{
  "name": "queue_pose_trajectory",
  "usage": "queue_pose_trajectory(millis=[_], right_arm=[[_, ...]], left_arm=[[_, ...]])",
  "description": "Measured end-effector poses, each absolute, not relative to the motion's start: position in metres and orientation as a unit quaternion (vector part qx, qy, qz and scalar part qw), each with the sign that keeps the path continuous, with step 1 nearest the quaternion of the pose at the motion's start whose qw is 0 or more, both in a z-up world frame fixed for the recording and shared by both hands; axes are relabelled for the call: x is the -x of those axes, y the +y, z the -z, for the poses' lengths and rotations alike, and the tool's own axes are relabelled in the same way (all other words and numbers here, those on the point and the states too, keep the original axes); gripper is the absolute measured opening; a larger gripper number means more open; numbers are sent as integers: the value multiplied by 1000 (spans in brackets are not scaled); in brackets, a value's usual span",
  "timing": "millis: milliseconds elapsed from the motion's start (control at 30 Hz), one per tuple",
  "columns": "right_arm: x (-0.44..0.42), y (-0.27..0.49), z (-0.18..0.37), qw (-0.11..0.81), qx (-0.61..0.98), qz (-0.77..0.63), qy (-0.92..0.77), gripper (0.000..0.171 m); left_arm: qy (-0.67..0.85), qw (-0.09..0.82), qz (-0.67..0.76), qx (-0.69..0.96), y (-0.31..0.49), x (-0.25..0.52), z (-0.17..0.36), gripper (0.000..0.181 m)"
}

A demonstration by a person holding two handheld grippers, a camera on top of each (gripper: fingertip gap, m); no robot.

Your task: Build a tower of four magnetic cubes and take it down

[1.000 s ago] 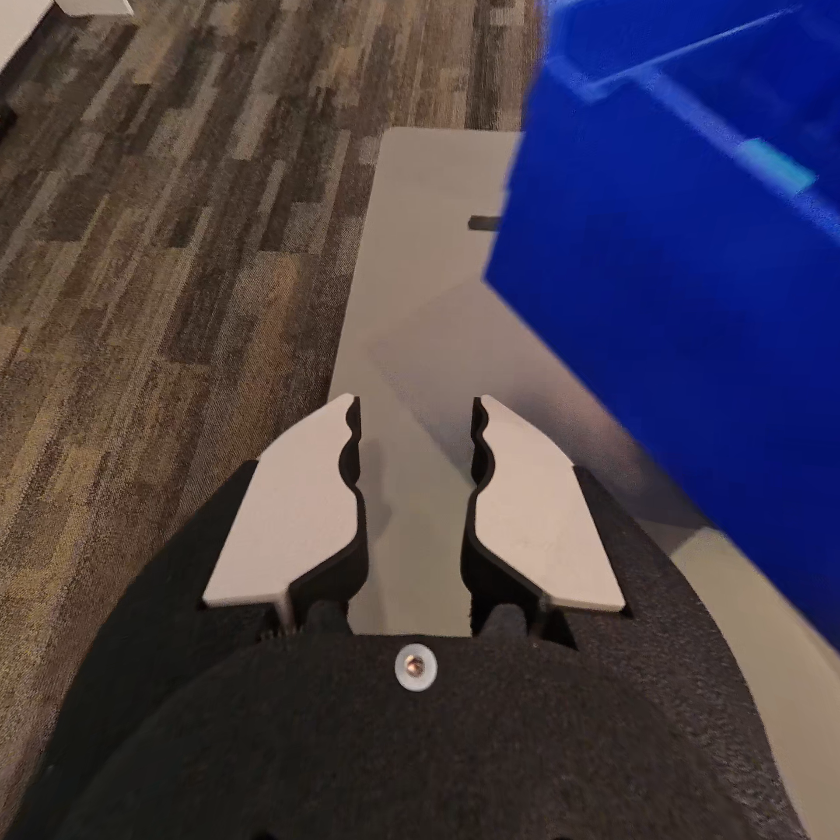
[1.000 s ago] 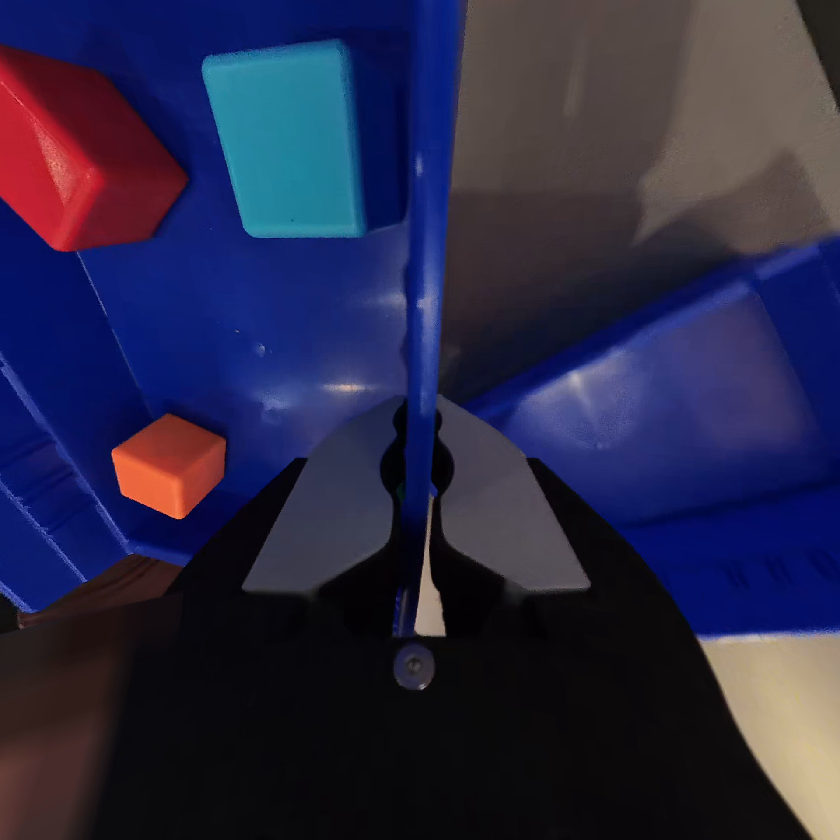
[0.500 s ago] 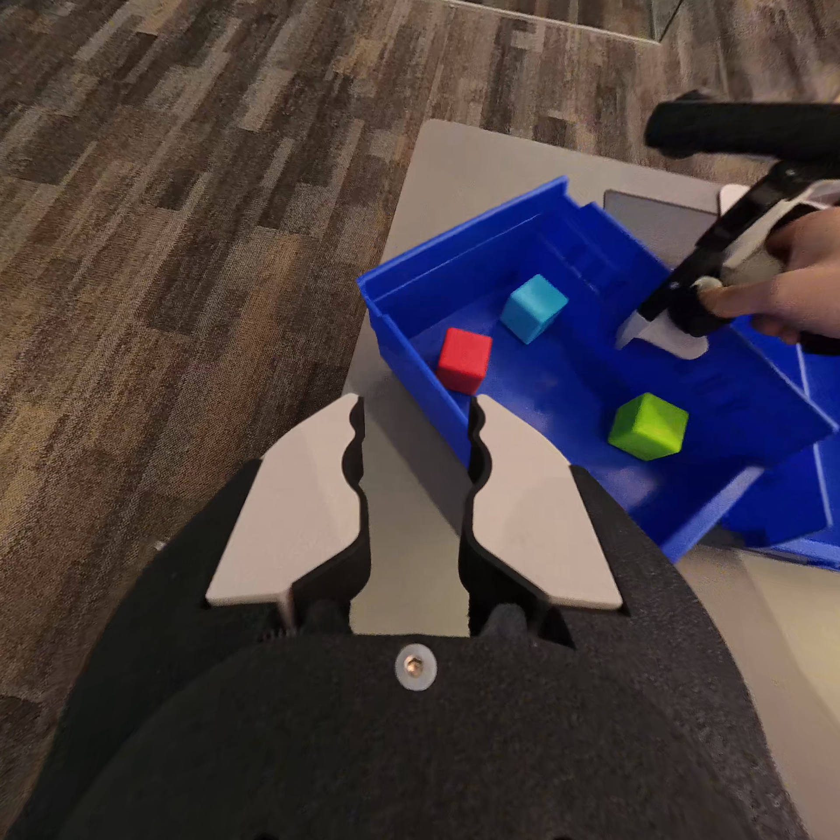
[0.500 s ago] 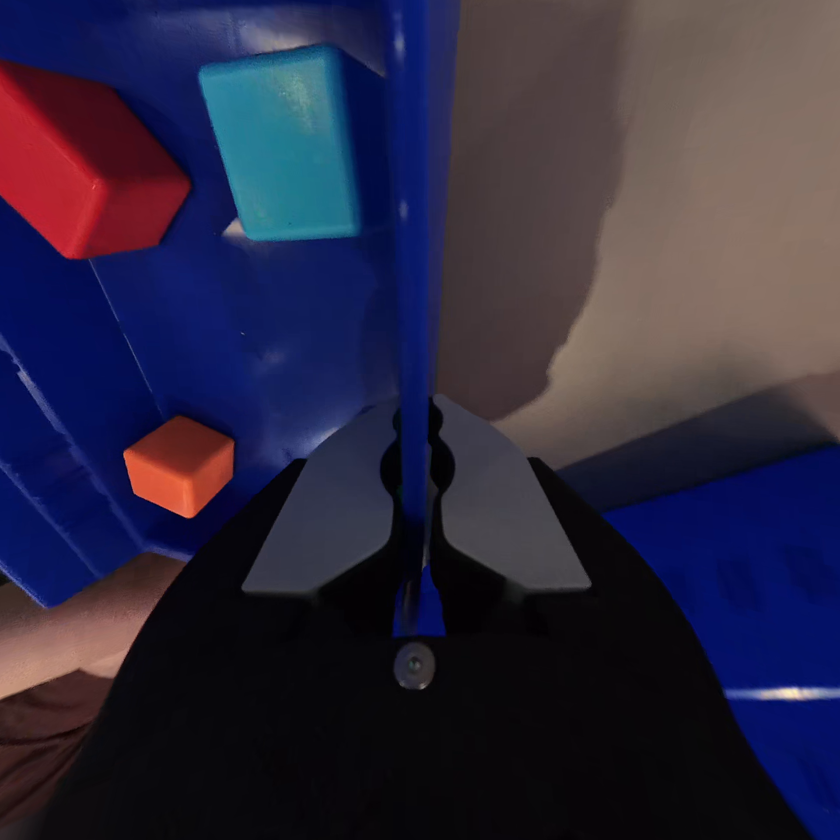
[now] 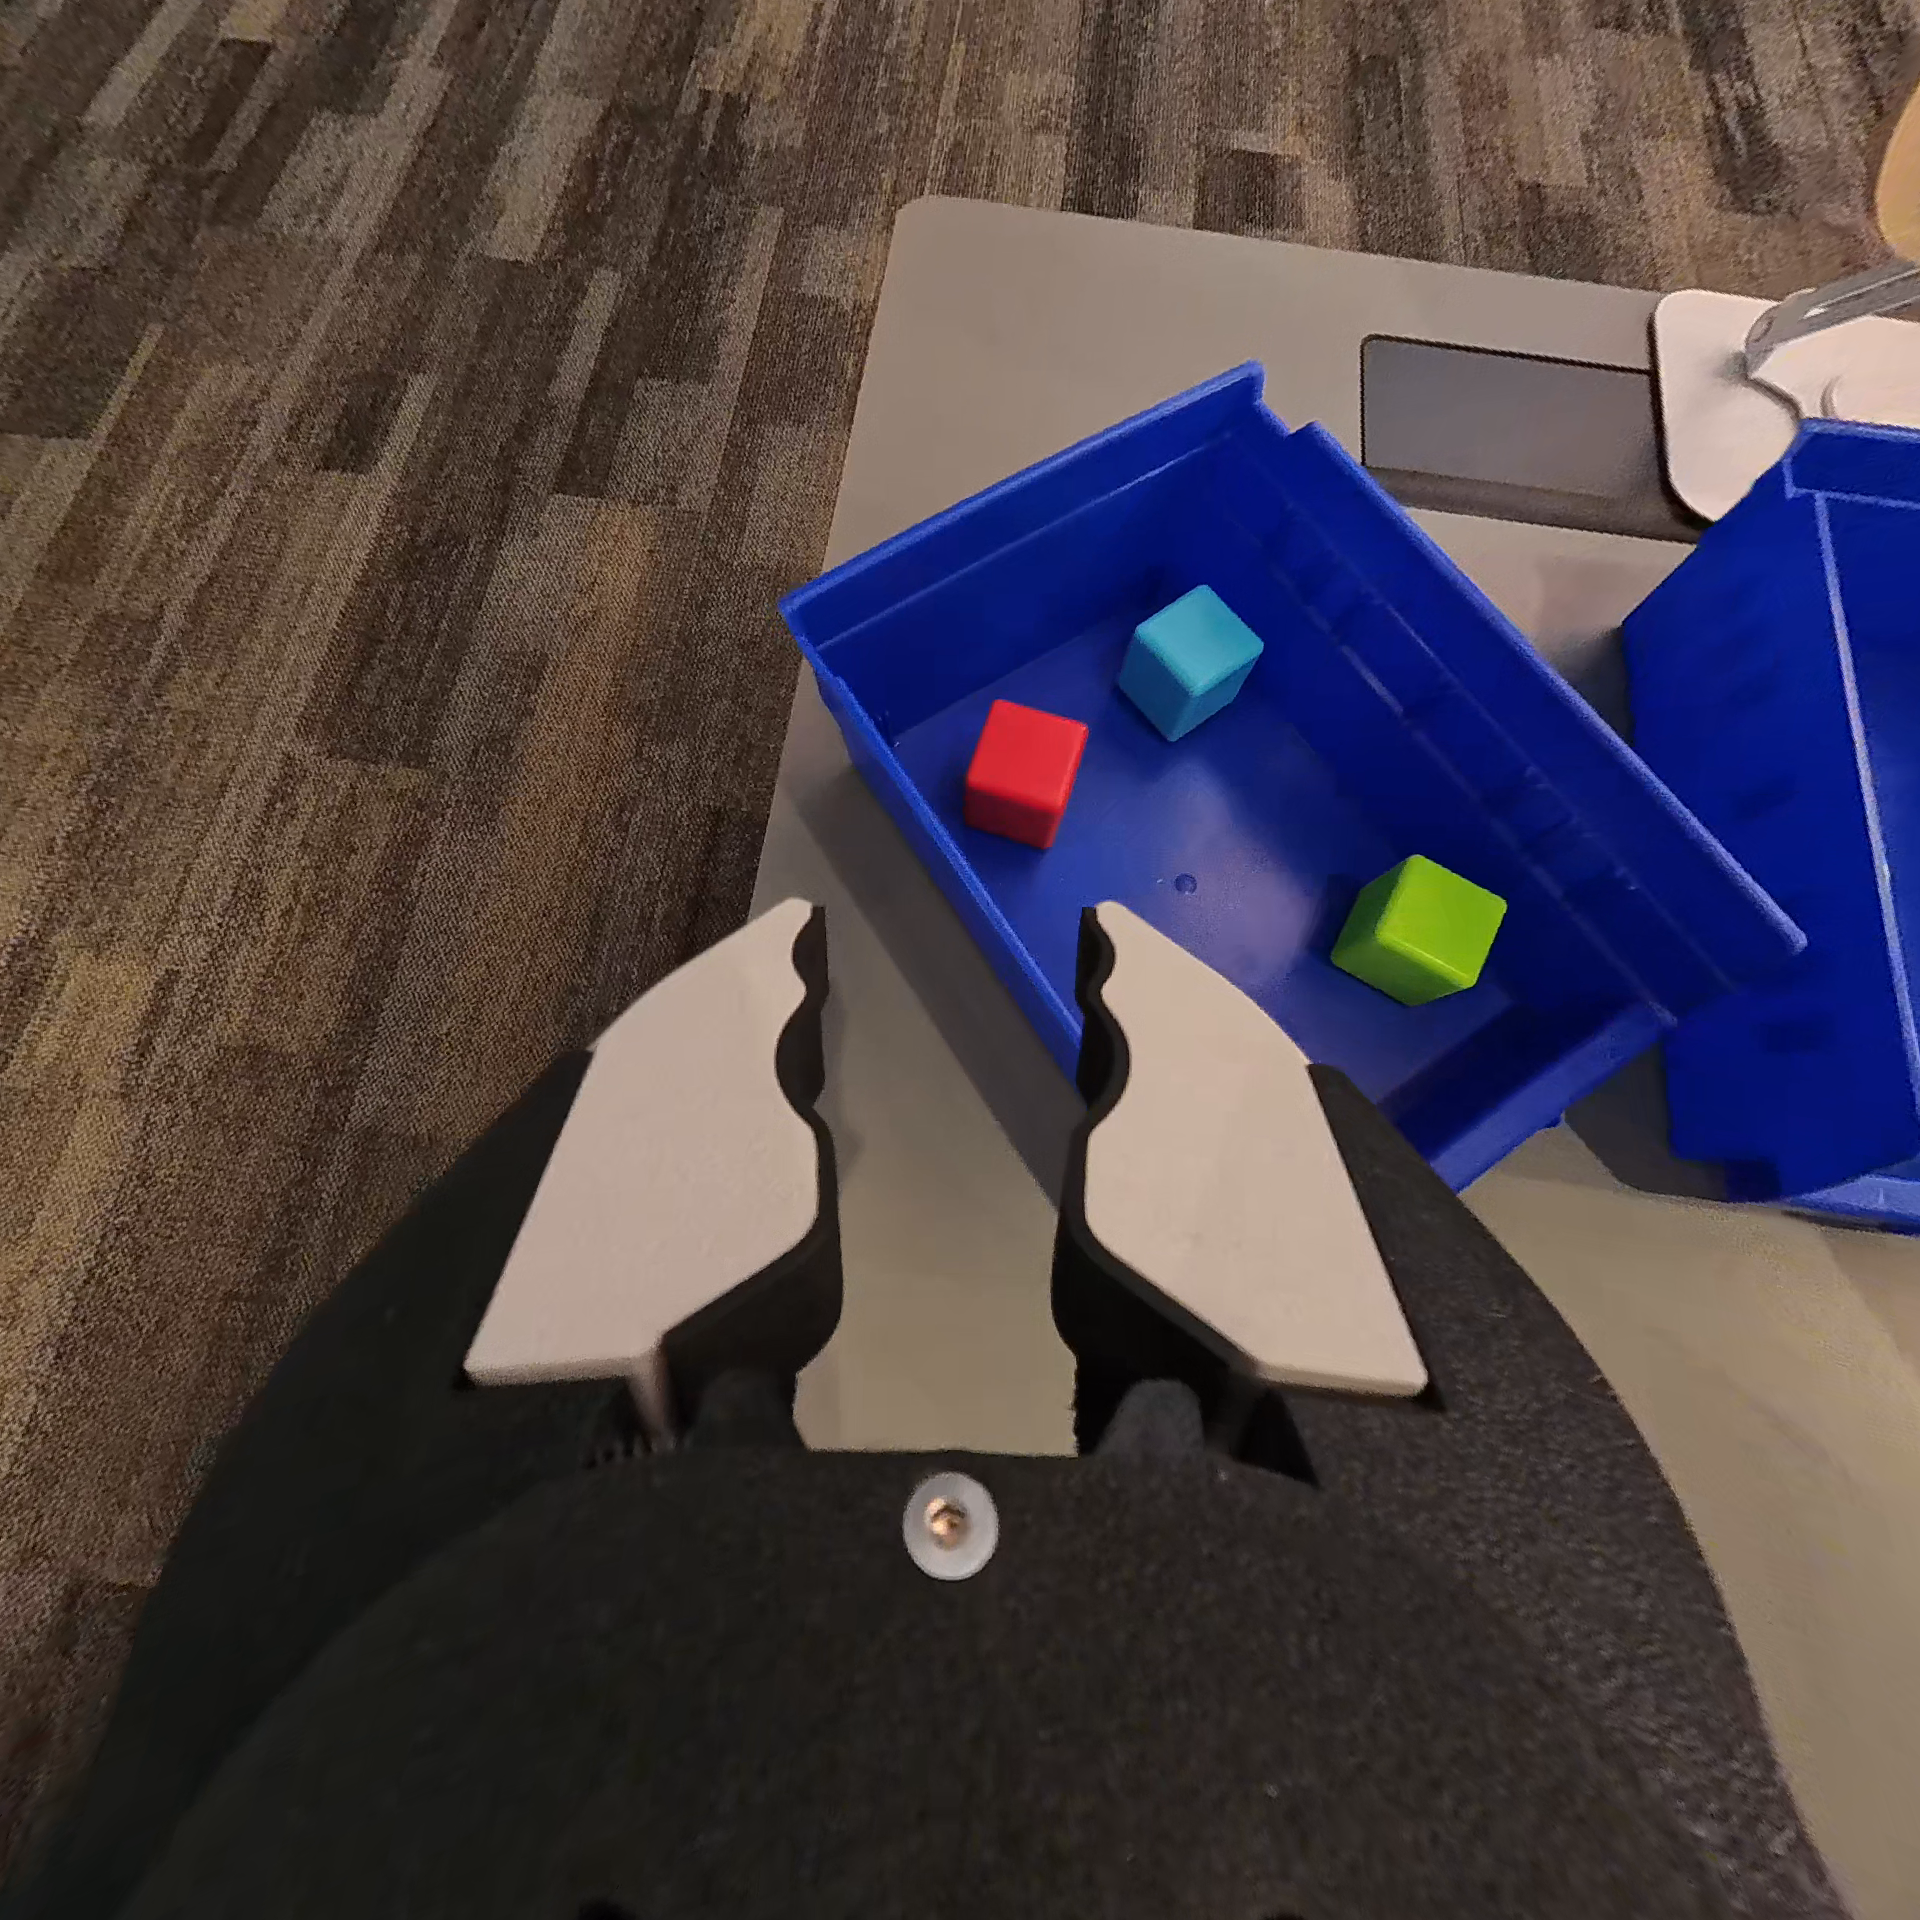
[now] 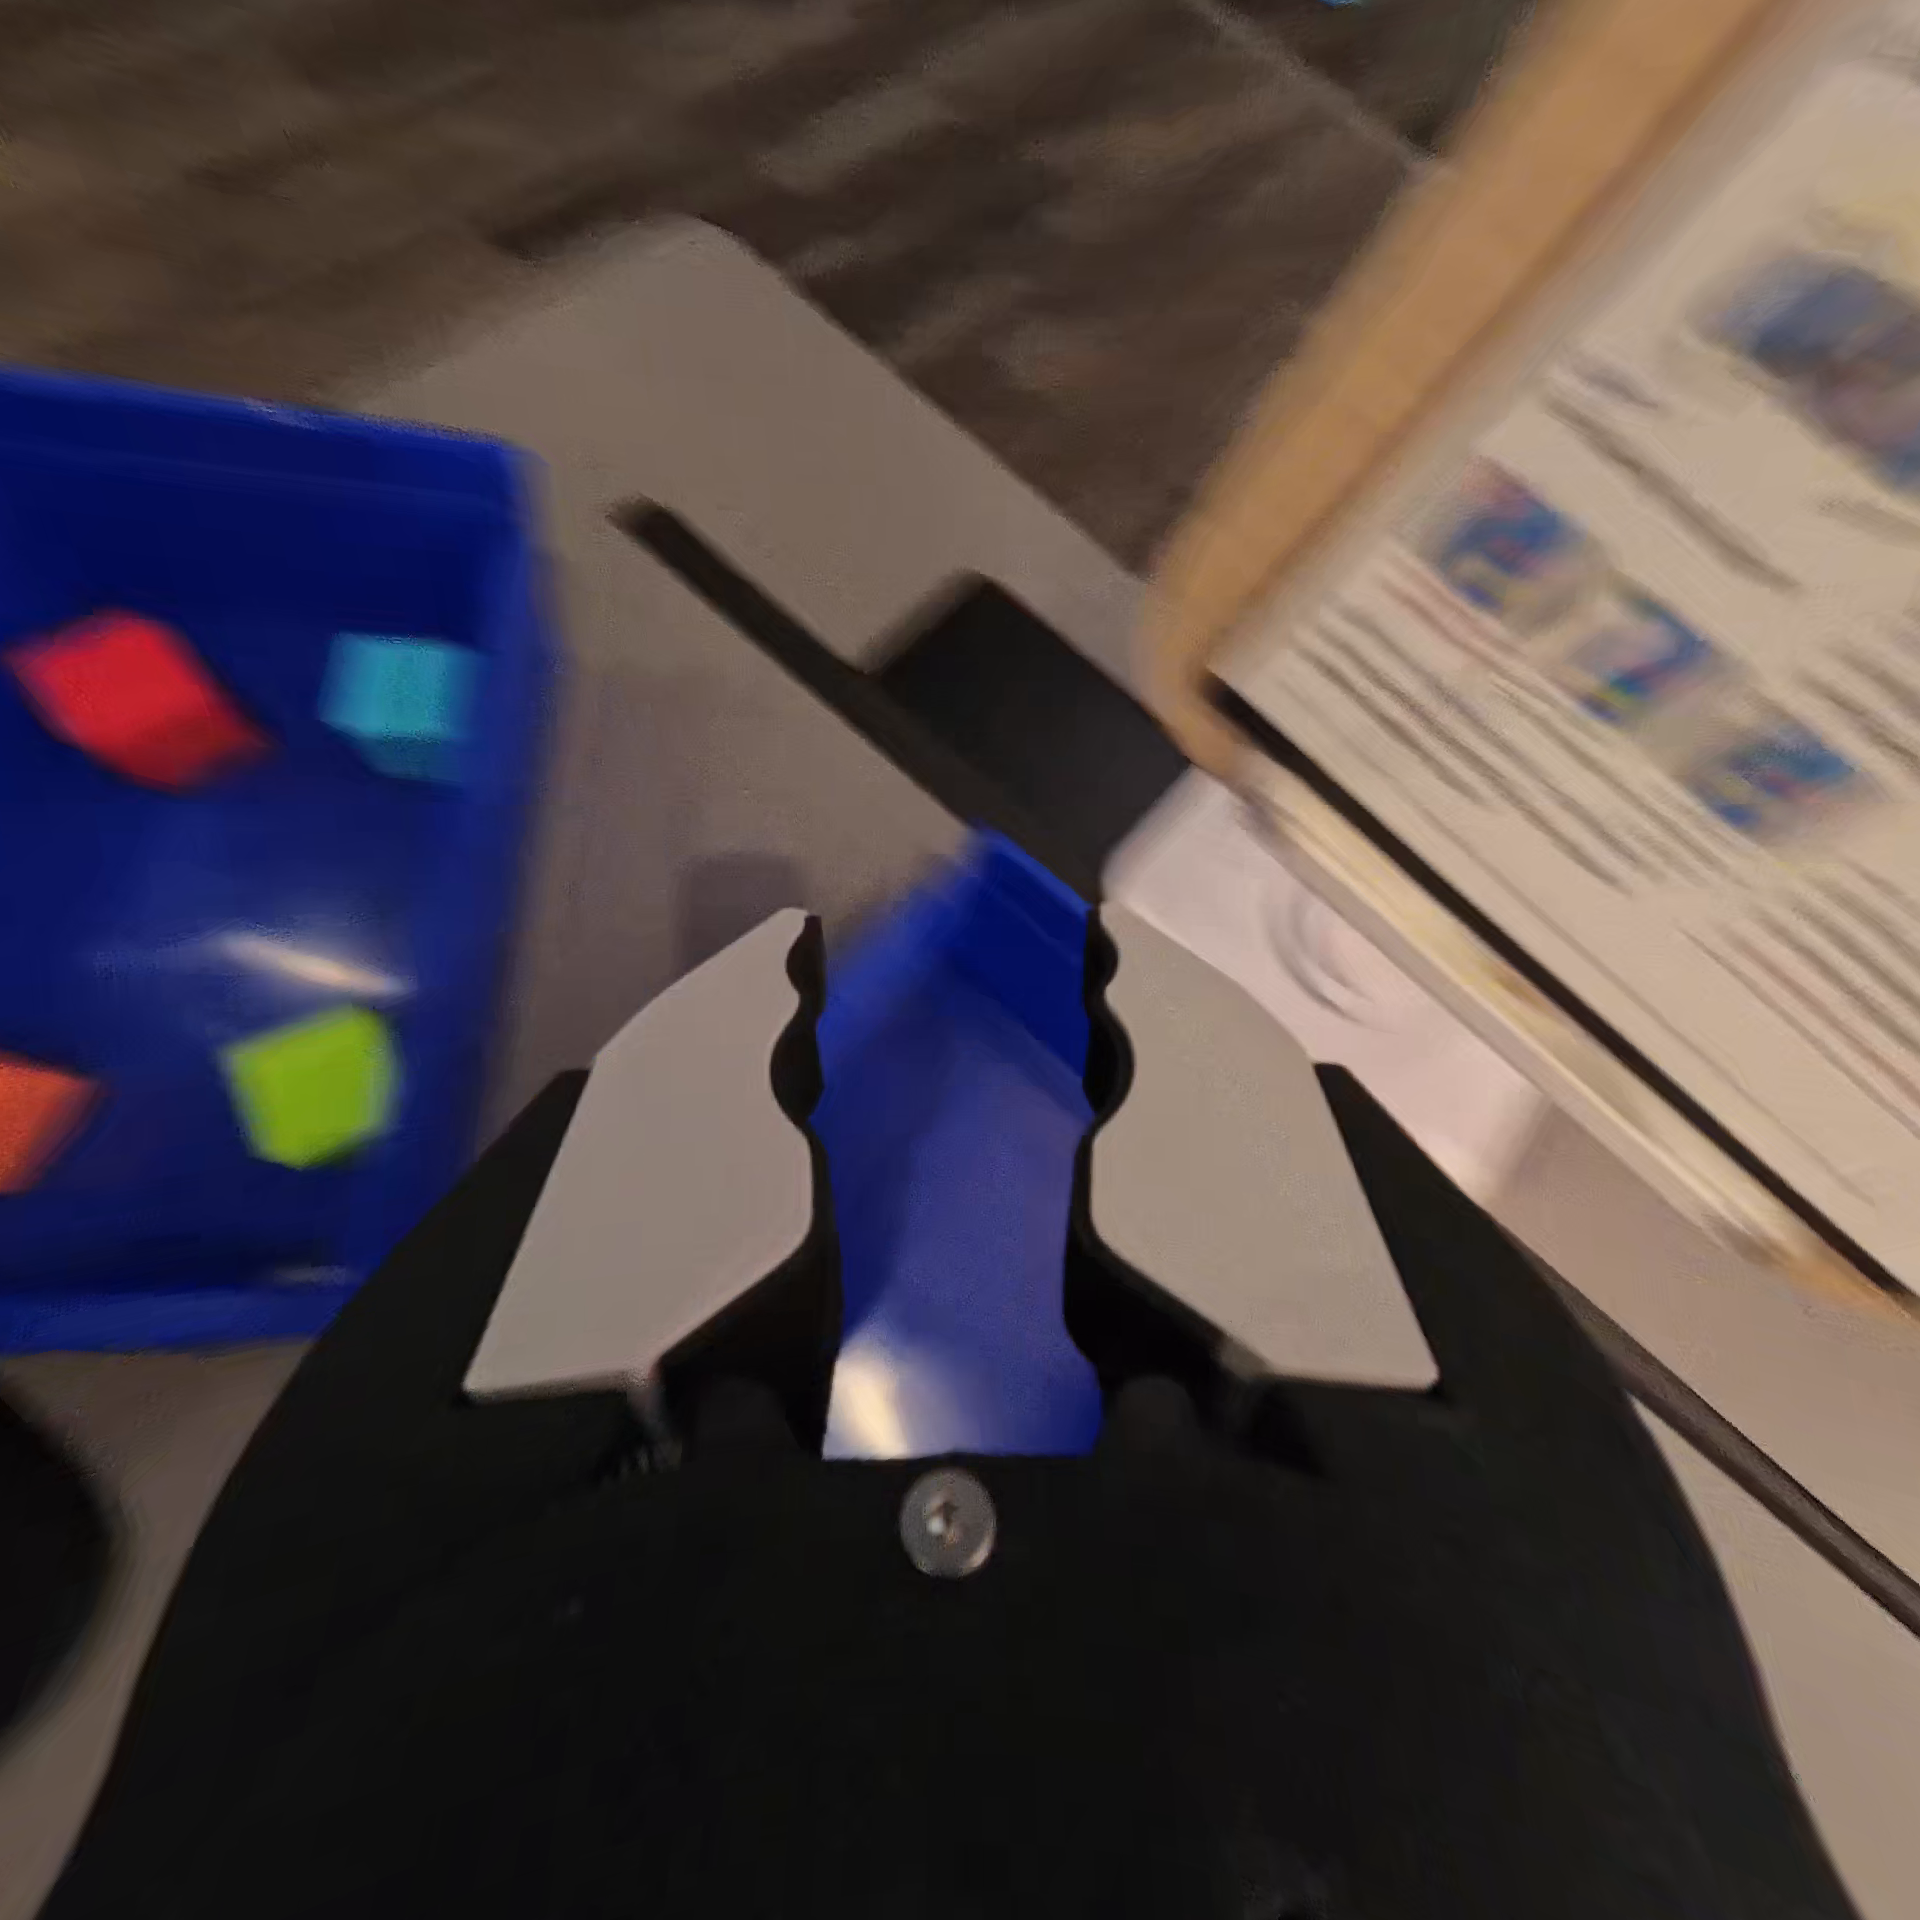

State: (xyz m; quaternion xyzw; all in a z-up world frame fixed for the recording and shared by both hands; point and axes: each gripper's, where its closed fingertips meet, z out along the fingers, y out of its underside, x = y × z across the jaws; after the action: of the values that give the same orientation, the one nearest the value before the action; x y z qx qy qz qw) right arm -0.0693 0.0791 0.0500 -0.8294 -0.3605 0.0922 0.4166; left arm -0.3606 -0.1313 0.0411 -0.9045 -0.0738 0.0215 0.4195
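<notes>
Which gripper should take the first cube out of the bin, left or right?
Left, probably. The left gripper is open at the blue bin wall, red cube just ahead. The right gripper, also open, points past the bin, its view motion-blurred.

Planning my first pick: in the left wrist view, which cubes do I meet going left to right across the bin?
In the blue bin: red cube → light blue cube → green cube. The orange cube seen from the right wrist is out of sight here.
</notes>
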Motion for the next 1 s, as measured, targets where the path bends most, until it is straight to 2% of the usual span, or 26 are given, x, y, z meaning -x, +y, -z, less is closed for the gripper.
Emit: queue_pose_trajectory(millis=[33,100,167,267,333,367,400,533,700,1000], right_arm=[[21,82,-50,425,838,-44,-340,50],[-70,79,-21,362,891,13,-272,68],[-115,66,22,270,940,-44,-206,71],[-116,46,67,176,954,-170,-173,56],[-125,45,87,164,961,-130,-183,53],[-129,43,95,150,963,-100,-198,45],[-127,38,101,134,962,-88,-222,30],[-135,34,107,85,967,-74,-228,10],[-180,44,109,56,964,-99,-239,7],[-369,43,111,48,990,-62,-121,5]], left_arm=[[-78,420,-21,904,-131,362,-41,46],[-84,424,-17,901,-130,360,-44,45],[-77,430,-15,899,-125,353,-49,45],[-51,436,-27,898,-117,337,-57,45],[-27,430,-33,902,-113,323,-58,46],[-14,425,-31,904,-111,315,-57,46],[-2,422,-32,906,-110,308,-57,47],[17,415,-52,908,-105,298,-58,47],[22,403,-66,913,-102,294,-55,46],[37,395,-86,914,-96,282,-55,46]])
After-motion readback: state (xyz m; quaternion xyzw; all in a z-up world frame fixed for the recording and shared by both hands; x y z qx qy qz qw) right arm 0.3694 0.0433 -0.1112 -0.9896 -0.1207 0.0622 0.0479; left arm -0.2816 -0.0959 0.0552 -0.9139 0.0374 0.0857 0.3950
